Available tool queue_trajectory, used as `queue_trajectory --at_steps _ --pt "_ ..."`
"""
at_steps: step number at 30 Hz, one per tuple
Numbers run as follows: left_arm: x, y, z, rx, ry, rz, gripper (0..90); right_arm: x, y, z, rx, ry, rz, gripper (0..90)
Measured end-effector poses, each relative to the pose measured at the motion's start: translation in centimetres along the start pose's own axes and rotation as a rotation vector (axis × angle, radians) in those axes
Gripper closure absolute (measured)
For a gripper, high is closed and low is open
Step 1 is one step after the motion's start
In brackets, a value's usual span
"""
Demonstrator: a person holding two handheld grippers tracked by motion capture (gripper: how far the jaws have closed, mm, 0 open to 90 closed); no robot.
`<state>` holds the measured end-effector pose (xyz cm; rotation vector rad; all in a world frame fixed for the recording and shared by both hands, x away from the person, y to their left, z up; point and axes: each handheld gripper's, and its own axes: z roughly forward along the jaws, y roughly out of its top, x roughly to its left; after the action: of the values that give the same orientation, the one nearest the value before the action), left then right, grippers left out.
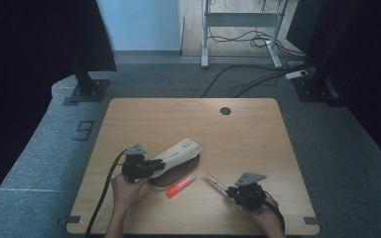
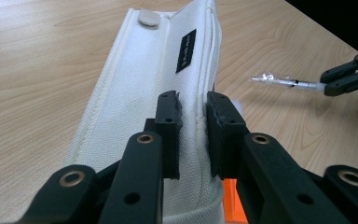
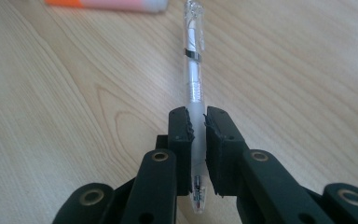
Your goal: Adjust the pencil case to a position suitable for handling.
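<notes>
High view overhead, facing forward-down; gripper views close along jaws; all share table [image 1: 258, 134].

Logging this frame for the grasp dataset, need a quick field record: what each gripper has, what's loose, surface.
left gripper: shut on the edge of the white pencil case
right gripper: shut on the clear pen, pen pointing away along the fingers
loose item: orange marker, lying beside the case
surface: wooden table
case flap: cannot tell if open

Black tongs [image 2: 193, 135], brass-ringed screws, grey plates, trailing cables
</notes>
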<state>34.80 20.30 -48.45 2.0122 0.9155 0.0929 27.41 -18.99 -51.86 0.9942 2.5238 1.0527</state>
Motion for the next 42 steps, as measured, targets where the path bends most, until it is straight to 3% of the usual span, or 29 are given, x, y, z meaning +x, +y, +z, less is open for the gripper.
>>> queue_trajectory --at_steps 11,30,42 --pt "-0.1 0.1 -0.1 -0.007 0.0 -0.002 76.0 0.0 1.9 0.3 -0.021 0.019 -0.031 79.0" --pt "-0.1 0.1 -0.3 -0.016 -0.007 -0.002 76.1 1.1 6.0 3.5 -0.013 0.087 -0.084 79.0" --pt "-0.1 0.1 -0.3 -0.017 -0.009 -0.002 76.1 1.5 8.2 5.6 -0.006 0.103 -0.118 78.9"
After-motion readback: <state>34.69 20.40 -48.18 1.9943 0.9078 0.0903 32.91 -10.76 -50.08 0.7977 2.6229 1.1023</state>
